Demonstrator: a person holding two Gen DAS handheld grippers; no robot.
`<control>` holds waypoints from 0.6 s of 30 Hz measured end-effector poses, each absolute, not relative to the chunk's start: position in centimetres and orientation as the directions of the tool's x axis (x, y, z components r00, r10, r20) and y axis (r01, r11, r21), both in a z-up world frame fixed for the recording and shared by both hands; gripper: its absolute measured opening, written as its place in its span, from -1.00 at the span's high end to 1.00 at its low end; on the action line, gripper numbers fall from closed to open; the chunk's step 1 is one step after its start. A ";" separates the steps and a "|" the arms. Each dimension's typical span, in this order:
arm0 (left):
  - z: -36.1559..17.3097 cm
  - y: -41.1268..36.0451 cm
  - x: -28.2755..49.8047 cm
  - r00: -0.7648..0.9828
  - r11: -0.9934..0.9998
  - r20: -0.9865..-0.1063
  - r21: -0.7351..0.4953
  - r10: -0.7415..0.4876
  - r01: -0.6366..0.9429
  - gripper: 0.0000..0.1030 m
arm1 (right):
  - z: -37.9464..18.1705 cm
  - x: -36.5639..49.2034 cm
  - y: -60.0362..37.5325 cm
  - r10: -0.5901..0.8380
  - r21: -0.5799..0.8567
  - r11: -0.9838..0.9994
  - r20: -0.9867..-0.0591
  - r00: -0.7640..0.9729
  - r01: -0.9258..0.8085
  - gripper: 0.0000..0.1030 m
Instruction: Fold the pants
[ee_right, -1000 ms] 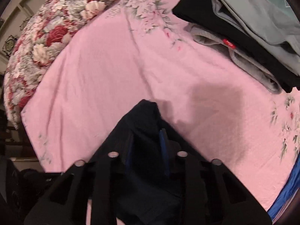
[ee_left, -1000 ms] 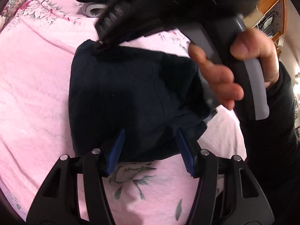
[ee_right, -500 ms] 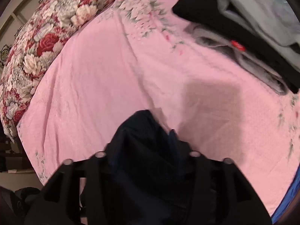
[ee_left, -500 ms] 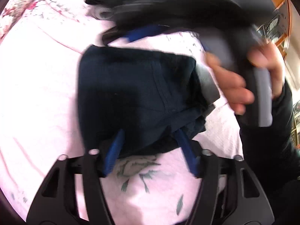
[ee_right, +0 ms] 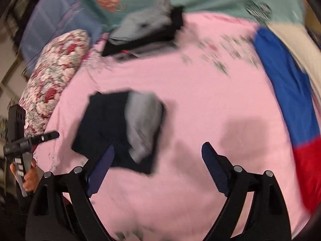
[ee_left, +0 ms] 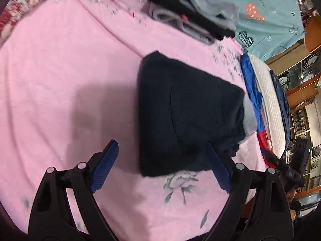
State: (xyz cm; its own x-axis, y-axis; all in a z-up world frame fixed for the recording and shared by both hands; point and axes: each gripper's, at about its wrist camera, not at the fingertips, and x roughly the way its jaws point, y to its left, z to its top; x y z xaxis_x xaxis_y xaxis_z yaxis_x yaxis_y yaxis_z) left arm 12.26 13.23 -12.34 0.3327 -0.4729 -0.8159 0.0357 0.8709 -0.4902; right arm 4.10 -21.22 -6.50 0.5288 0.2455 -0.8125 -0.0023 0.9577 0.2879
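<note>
Left wrist view shows the folded pants lying on the pink bed sheet. They are dark blue and folded into a thick, small bundle. A bit of grey lining peeks out at the bundle's right side. The left tool hangs over the near edge of the bundle. Its jaws are opening wide. The right blue pad is just beside the bundle's near corner, maybe brushing it, but the pads do not squeeze the cloth. The other pad is over bare sheet, apart from the pants. A green flower print on the sheet sits just below the bundle.

At the far side of the bed lies a pile of other clothes, black and grey. A teal blanket with hearts is behind it. A blue and red cloth runs along the right edge of the bed.

Right wrist view is blurry. The right tool is also opening wide, with nothing held. The pants lie just past its left finger, with the grey lining showing on top. Most of the gap between its fingers is over plain pink sheet. A flowery red and white pillow is at the left. A hand holding the other tool's handle shows at the far left edge.
</note>
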 end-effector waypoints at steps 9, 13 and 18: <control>-15.2 9.0 14.9 0.230 0.837 -0.808 -0.543 -0.543 0.067 -0.75 | -9.3 0.2 -24.8 0.341 0.460 0.880 -0.787 0.515 0.121 -0.73; -15.4 9.3 14.7 0.238 0.819 -0.787 -0.569 -0.569 0.073 -0.77 | -8.8 3.5 -22.3 0.438 0.520 0.853 -0.764 0.474 0.048 -0.73; -15.5 10.0 14.9 0.226 0.792 -0.762 -0.604 -0.607 0.088 -0.82 | -9.1 9.3 -18.8 0.458 0.520 0.854 -0.773 0.439 0.025 -0.73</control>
